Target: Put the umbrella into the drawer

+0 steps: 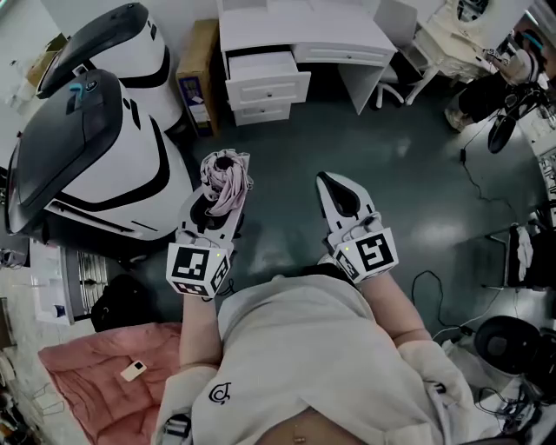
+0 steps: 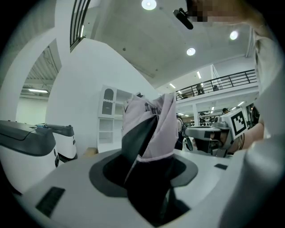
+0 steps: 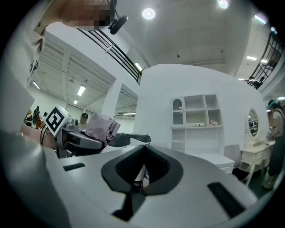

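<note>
Head view — left tongs, clamped umbrella (pink)

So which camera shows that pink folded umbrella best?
The head view: the umbrella shows plainly from above, clamped in the left gripper. The left gripper view has it close but partly hidden between the jaws; the right gripper view shows it small, at the left.

A large robotics lab or test hall is shown, partly furnished like a home. Bulky white-and-black machines are parked at the left on a dark polished floor, and cables are trailed across it at the right. A white counter with drawers is set at the far side. A high concrete ceiling with round recessed lights, a railed mezzanine and a white shelf unit can also be seen.
</note>
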